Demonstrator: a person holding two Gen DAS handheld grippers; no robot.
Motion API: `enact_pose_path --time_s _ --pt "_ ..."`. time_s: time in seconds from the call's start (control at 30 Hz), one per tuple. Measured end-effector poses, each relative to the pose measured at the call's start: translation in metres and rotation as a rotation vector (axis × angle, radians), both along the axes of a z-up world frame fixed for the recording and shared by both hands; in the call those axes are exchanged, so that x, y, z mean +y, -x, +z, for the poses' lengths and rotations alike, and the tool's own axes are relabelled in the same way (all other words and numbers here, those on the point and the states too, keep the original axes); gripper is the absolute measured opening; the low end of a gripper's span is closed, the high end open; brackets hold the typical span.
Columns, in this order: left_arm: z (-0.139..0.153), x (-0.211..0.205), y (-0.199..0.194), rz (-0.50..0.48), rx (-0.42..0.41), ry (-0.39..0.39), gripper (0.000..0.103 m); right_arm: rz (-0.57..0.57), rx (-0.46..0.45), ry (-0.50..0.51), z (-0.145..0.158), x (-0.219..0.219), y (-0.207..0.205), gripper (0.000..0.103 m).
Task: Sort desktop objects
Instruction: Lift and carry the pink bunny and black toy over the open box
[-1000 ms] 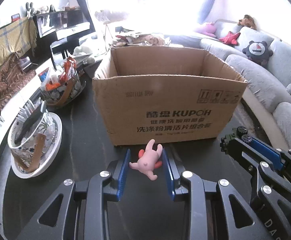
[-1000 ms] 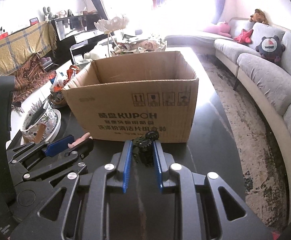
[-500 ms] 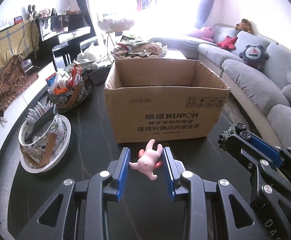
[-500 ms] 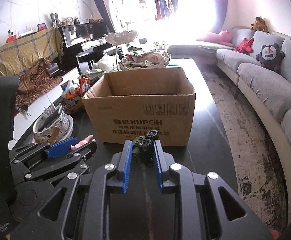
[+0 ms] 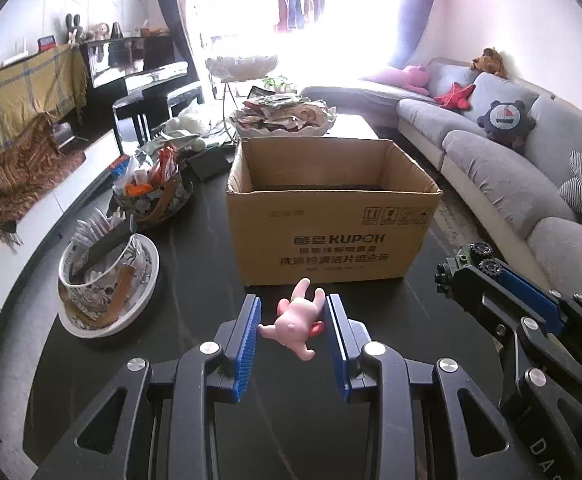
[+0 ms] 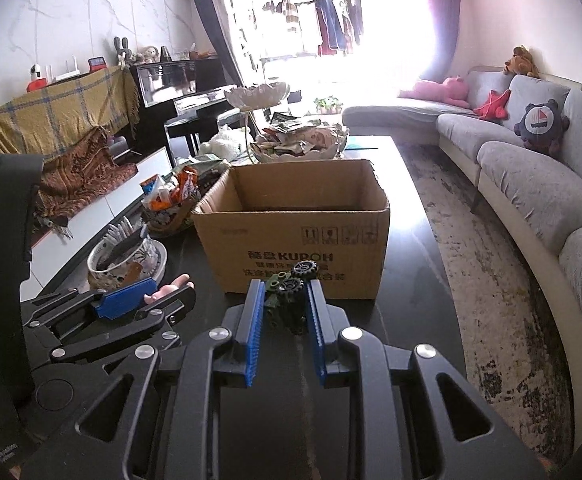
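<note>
My left gripper (image 5: 293,314) is shut on a pink rabbit toy (image 5: 295,322) and holds it above the dark table, in front of an open cardboard box (image 5: 331,236). My right gripper (image 6: 282,300) is shut on a dark green toy vehicle with black wheels (image 6: 289,292), also raised before the box (image 6: 299,240). In the left wrist view the right gripper (image 5: 467,268) with the vehicle (image 5: 471,258) sits at the right. In the right wrist view the left gripper (image 6: 159,294) with the pink toy (image 6: 171,286) sits at the left.
A white bowl of sachets (image 5: 103,272) and a patterned basket of snacks (image 5: 151,192) stand left of the box. A bowl of packets (image 5: 283,118) is behind it. A grey sofa (image 5: 511,168) runs along the right.
Both grippers have risen and drawn back from the box with their toys still held. The box looks smaller and lower in both views.
</note>
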State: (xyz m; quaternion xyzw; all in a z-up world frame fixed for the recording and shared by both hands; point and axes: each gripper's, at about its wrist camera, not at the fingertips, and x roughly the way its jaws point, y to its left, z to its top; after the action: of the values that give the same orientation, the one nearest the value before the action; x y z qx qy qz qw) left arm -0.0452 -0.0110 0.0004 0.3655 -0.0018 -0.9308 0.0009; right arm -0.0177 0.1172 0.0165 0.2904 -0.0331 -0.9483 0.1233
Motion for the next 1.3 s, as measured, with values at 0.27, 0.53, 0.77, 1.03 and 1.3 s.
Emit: enact_pose_path --time_s 0.27,0.53,0.77,1.03,1.3 --pt "0.018 -0.001 -0.003 0.006 0.050 0.018 0.030 0.003 0.041 -0.012 0.017 -0.002 -0.005 0.019" --pt "0.033 -0.005 0.010 0.012 0.082 0.026 0.030 0.007 0.079 -0.019 0.033 -0.006 0.004 0.019" --pt "0.045 -0.008 0.029 0.019 0.098 0.041 0.030 0.021 0.091 -0.010 0.043 -0.009 0.021 0.019" --pt "0.052 -0.011 0.050 0.018 0.108 0.037 0.030 0.033 0.098 -0.025 0.052 -0.014 0.041 0.019" --pt "0.058 -0.014 0.066 0.013 0.124 0.039 0.030 0.043 0.110 -0.036 0.059 -0.017 0.058 0.019"
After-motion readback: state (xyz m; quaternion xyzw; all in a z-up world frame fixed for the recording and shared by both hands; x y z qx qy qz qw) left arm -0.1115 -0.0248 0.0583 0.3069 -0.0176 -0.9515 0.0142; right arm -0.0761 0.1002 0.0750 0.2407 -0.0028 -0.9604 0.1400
